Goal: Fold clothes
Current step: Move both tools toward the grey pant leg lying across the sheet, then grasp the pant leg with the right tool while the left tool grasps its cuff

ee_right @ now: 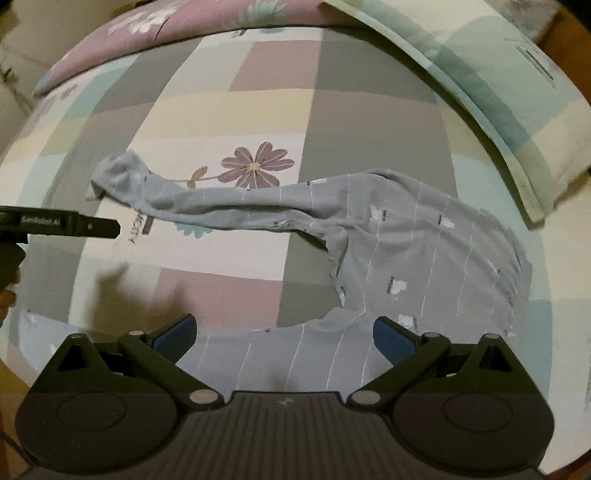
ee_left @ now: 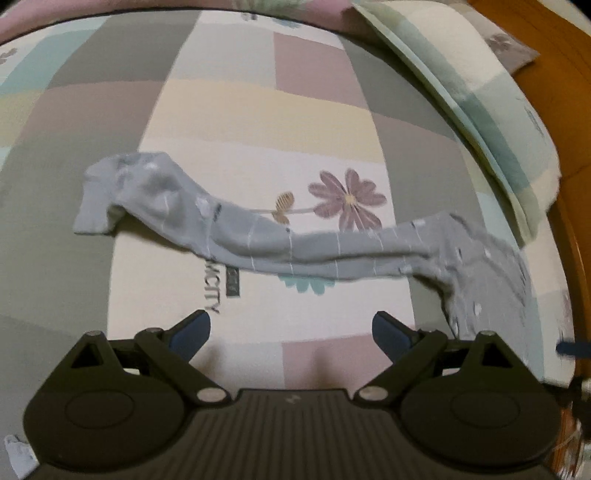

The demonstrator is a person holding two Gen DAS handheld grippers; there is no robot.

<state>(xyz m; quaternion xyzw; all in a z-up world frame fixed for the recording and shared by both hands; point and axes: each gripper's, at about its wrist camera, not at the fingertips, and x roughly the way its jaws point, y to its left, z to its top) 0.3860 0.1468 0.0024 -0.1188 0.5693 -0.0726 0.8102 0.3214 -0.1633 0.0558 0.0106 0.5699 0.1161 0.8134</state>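
One pair of grey trousers (ee_right: 417, 243) lies on the bed (ee_right: 236, 110), thin fabric with fine white lines and small white patches. One leg (ee_right: 221, 203) stretches out long and rumpled across the sheet, passing just under a printed purple flower (ee_right: 256, 166); its cuff is bunched at the far end. The waist part spreads wider on the other side, and the second leg (ee_right: 280, 354) runs back under the right gripper (ee_right: 284, 338), whose two blue-tipped fingers stand wide apart with nothing between them. The left gripper (ee_left: 291, 334) also has its fingers spread apart, hovering over bare sheet just short of the stretched leg; it is empty. Two pillows show: a pink flowered one (ee_right: 155, 22) at the far edge and a checked one (ee_right: 498, 88) beside the waist. The patchwork sheet around the stretched leg is open on both sides; the bed's edge lies close behind the waist part
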